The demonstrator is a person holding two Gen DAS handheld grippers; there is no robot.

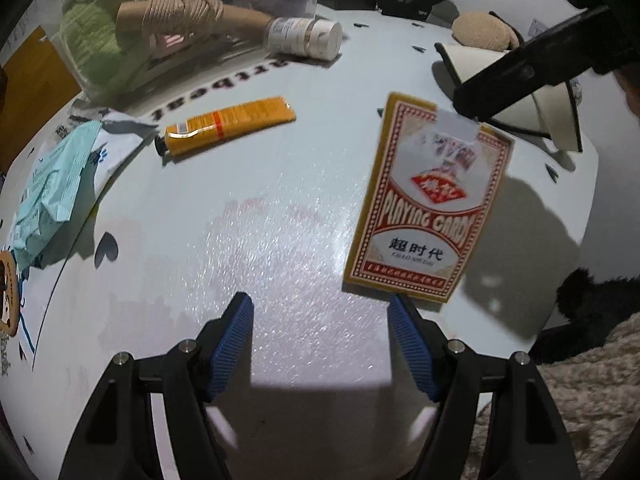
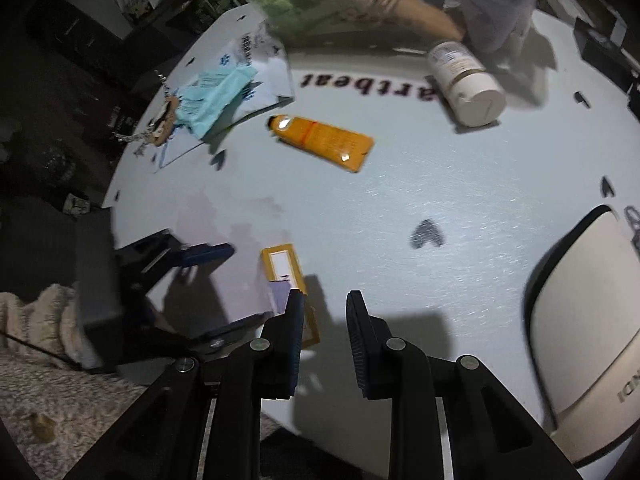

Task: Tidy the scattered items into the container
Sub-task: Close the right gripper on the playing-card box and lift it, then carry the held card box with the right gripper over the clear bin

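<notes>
A red and yellow playing card box (image 1: pixel 428 204) lies on the white table, just beyond my left gripper's right fingertip. My left gripper (image 1: pixel 320 312) is open and empty. In the right wrist view the card box (image 2: pixel 286 276) sits just left of my right gripper (image 2: pixel 324 300), which is open with a narrow gap and holds nothing. An orange tube (image 1: pixel 228 124) (image 2: pixel 322 142) and a white pill bottle (image 1: pixel 306 36) (image 2: pixel 466 82) lie farther off. A clear container (image 1: pixel 160 24) at the back holds a twine spool and a green item.
A teal packet on white paper (image 1: pixel 60 184) (image 2: pixel 216 96) lies at the table's left. A beige device with a black frame (image 1: pixel 516 92) (image 2: pixel 592 320) stands at the right. The other gripper's black finger (image 1: pixel 528 76) reaches over the card box. A fuzzy rug lies below the table edge.
</notes>
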